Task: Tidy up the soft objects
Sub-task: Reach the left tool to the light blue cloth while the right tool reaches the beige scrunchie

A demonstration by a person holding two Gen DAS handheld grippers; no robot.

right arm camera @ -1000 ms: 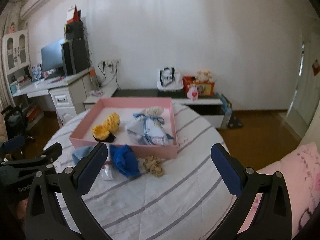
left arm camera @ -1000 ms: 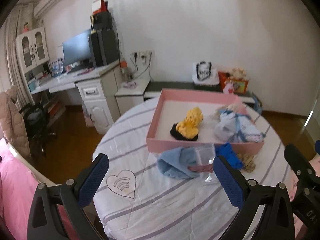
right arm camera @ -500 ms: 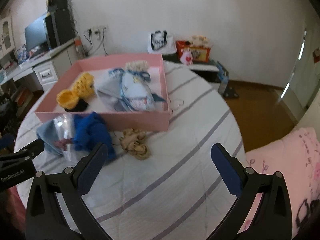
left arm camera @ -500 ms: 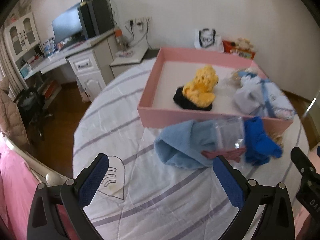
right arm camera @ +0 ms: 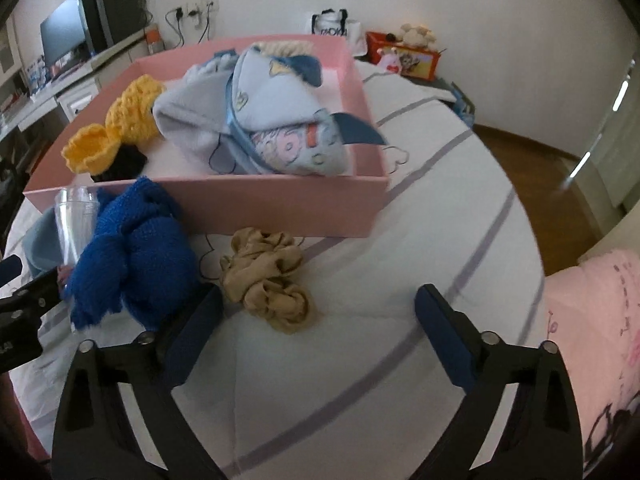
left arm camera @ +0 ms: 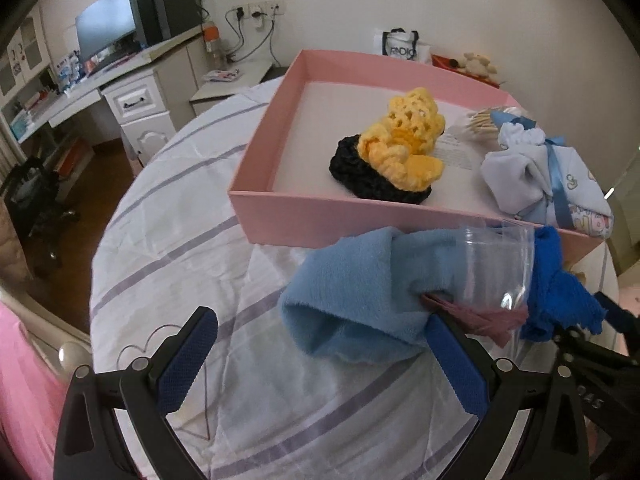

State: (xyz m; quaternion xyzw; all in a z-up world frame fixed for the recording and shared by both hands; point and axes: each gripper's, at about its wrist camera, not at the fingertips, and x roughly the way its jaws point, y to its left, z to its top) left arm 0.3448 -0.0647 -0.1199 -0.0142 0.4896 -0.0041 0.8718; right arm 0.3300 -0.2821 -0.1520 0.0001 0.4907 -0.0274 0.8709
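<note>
both grippers hang low over the desk [right arm camera: 360,380] with fingers spread wide and nothing between them. the left gripper [left arm camera: 320,360] faces the light blue cloth [left arm camera: 360,280], the right gripper [right arm camera: 320,320] the tan scrunchie [right arm camera: 266,276], both lying just in front of the pink box [right arm camera: 280,200]. the risk, i'd say, is the clear bag [left arm camera: 496,268] draped against the cloth beside the dark blue knit [right arm camera: 132,248]: a grab there could drag bag and knit along, or nudge the box. the left view shows the bag's maroon strip and the yellow crochet piece [left arm camera: 404,144] on a black one inside the box; only the right view shows the scrunchie and the whole baby bundle [right arm camera: 260,120].
</note>
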